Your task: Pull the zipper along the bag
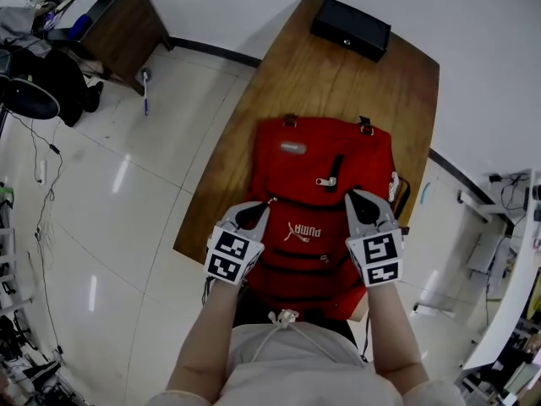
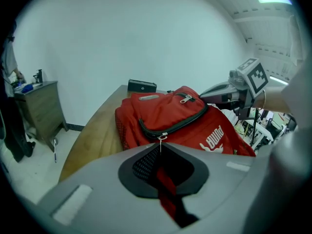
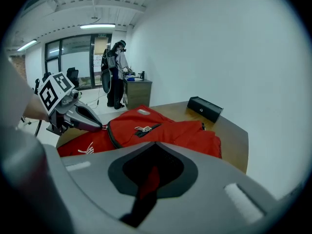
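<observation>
A red backpack [image 1: 325,155] lies flat on the wooden table [image 1: 296,74], its front pocket edged by a black zipper track [image 2: 180,123]. My left gripper [image 1: 267,204] is at the pocket's left corner, its jaws shut on the thin silver zipper pull [image 2: 160,139] that sticks out from the tips. My right gripper [image 1: 350,194] rests on the bag at the pocket's right corner. Its jaws are closed with red bag fabric showing between them. A second metal pull [image 1: 326,181] lies loose on the upper pocket. Across the bag, the left gripper view shows the right gripper [image 2: 204,97] touching the fabric.
A black box [image 1: 350,27] sits at the table's far end. The table's left edge runs close beside the bag. A wooden cabinet [image 1: 118,24] stands on the floor at the far left. In the right gripper view a person [image 3: 113,74] stands far behind.
</observation>
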`<state>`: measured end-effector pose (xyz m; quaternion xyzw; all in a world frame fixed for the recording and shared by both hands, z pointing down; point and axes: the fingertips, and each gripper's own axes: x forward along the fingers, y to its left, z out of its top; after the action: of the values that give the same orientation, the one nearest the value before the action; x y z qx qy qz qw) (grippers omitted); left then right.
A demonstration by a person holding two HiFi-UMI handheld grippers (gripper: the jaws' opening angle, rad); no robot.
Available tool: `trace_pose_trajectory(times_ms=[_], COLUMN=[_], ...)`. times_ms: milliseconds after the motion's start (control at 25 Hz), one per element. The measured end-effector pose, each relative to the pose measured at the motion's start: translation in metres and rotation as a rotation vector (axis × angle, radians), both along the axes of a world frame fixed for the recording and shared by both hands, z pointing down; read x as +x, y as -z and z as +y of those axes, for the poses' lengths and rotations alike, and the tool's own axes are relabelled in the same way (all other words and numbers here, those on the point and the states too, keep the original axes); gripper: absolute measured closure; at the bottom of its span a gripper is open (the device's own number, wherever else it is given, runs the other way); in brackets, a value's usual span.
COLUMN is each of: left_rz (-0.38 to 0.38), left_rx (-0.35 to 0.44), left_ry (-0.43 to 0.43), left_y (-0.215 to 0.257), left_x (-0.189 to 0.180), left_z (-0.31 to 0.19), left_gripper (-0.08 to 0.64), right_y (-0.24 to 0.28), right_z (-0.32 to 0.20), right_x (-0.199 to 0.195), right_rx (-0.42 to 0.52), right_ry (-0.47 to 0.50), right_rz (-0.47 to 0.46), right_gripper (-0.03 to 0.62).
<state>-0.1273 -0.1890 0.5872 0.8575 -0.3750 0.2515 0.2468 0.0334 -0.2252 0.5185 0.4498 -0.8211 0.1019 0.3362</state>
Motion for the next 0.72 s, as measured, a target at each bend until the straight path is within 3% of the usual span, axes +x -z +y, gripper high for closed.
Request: trace_pose_trajectory(times_ms=[360,720], left_rz=[-0.108,-0.131], left_rx=[0.076,0.134], left_ry=[-0.081,-0.139], left_y=[0.0,0.004], left_x=[-0.019,-0.027], left_z=[-0.023,-0.042], left_gripper=[0.545,0.538], right_y=[-0.002,-0.002], right_z=[-0.001,-0.002], right_x=[0.0,0.002], right_rx=[-0.013,-0.002], right_ry=[-0.027,-0.082], right_rz=[0.064,0.032], right_gripper=[0.589,0.589])
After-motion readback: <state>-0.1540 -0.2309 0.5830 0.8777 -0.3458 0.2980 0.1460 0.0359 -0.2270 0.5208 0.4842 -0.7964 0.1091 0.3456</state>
